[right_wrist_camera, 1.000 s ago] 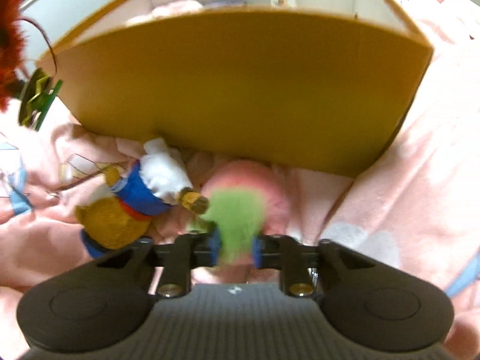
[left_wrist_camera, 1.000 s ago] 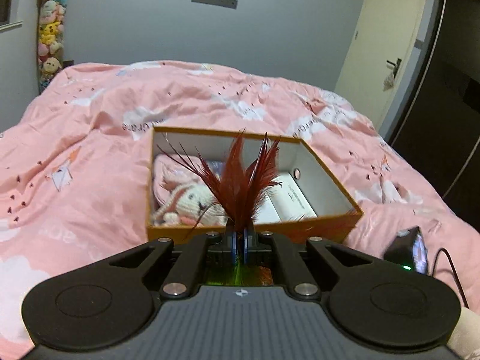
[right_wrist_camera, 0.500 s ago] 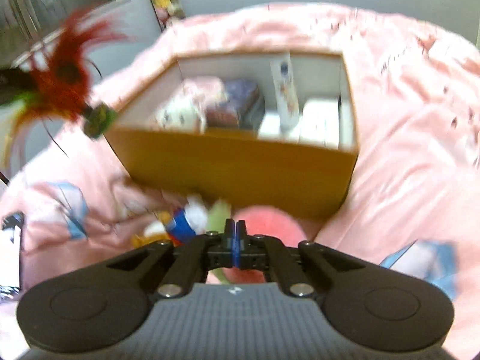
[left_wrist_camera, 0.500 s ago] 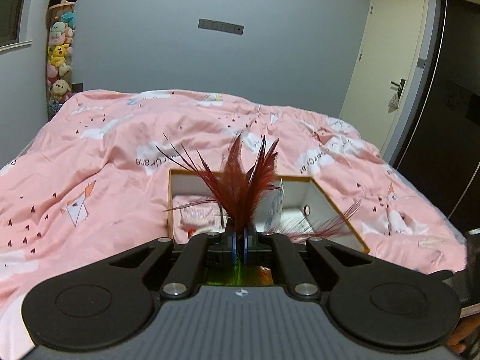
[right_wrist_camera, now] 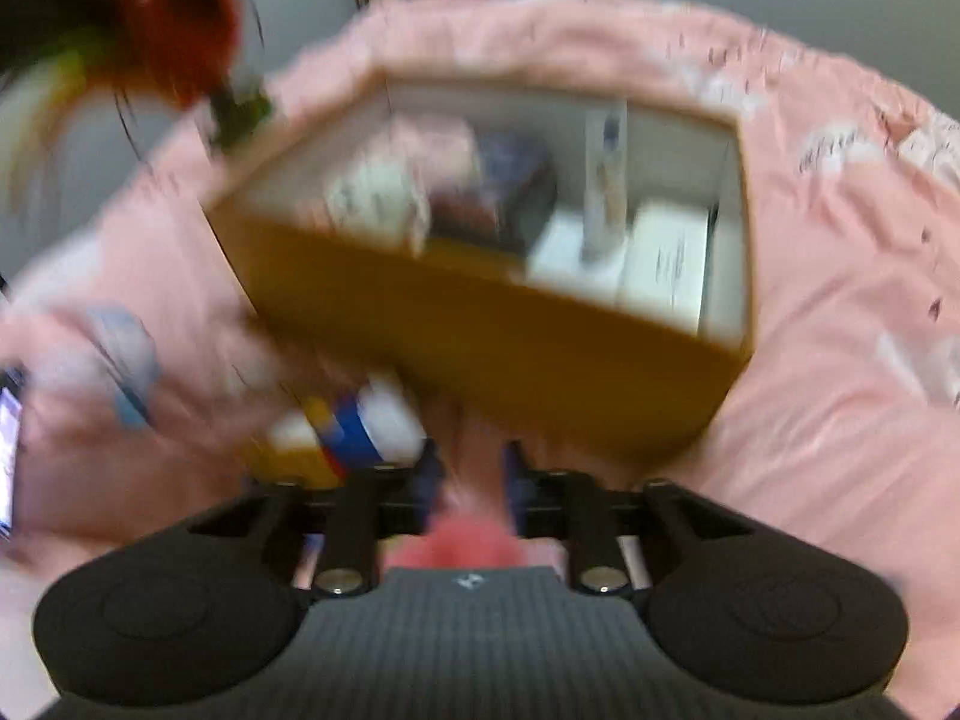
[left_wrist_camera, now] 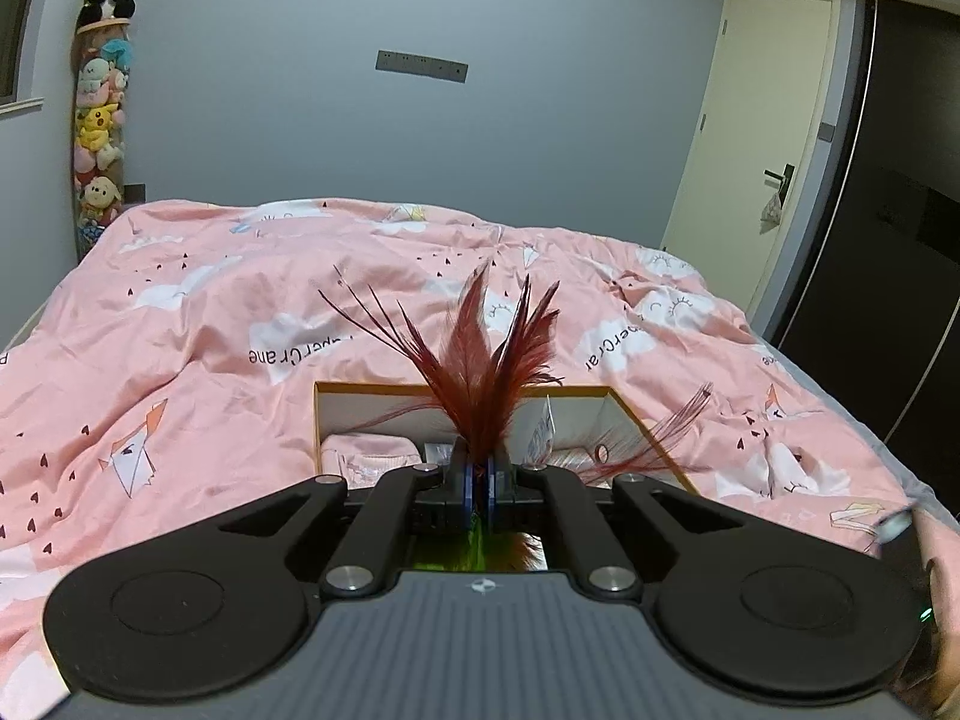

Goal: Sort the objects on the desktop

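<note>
Clamped in the left claw is a red feather toy, held just before the orange box on the pink bed. Right claw jaws have just been opening, nothing gripped; a blurred plush toy lies beside the box's near wall.

- The right gripper has just been opening; its jaws stand apart with nothing pressed between them, only blurred pink beneath
- An open brown box sits ahead on the pink bedcover, holding white packets and a dark item
- A blue, white and yellow plush toy lies just before the box
- Red feathers blur at upper left
</note>
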